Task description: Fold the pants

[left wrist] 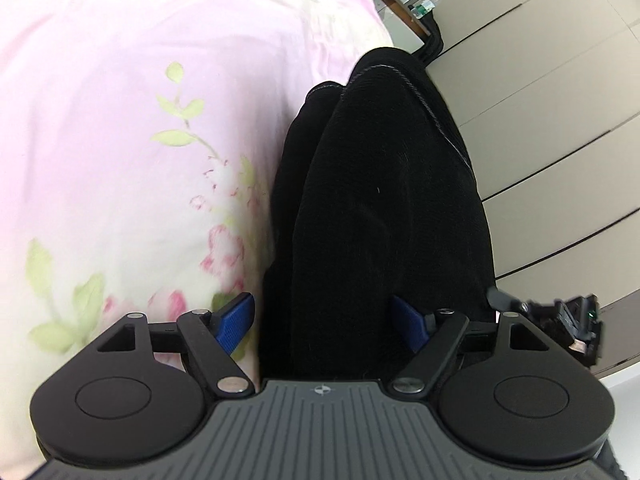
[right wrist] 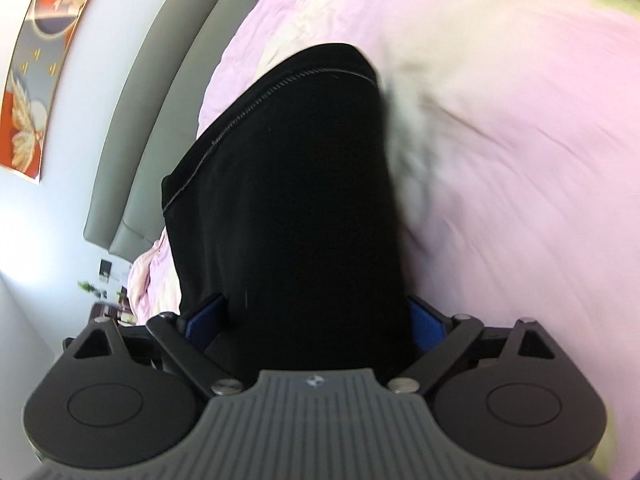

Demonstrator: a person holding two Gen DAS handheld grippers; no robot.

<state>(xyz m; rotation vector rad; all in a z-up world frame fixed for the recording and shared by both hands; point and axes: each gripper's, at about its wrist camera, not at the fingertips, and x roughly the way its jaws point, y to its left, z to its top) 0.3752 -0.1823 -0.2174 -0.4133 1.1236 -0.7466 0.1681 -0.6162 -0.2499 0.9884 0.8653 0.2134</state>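
Note:
Black pants [left wrist: 380, 200] with a pale stitched hem lie in a long doubled strip on the pink flowered bedsheet [left wrist: 120, 120], close to the bed's right edge. My left gripper [left wrist: 324, 312] stands open and wide, with the cloth running between its blue pads [left wrist: 236, 320]; the left pad is clear of the fabric. In the right wrist view the pants [right wrist: 288, 180] stretch away over the sheet [right wrist: 500, 160] to a stitched hem. My right gripper [right wrist: 316, 312] is open too. The cloth lies loose between its blue pads [right wrist: 428, 320] and hides part of them.
Beige floor panels [left wrist: 540, 120] lie beyond the bed's right edge, with a black device [left wrist: 568, 320] low at the right. A wooden table with a bottle [left wrist: 428, 4] stands far off. A grey padded headboard [right wrist: 160, 80], a wall picture [right wrist: 40, 60] and a bedside stand [right wrist: 108, 304] are at left.

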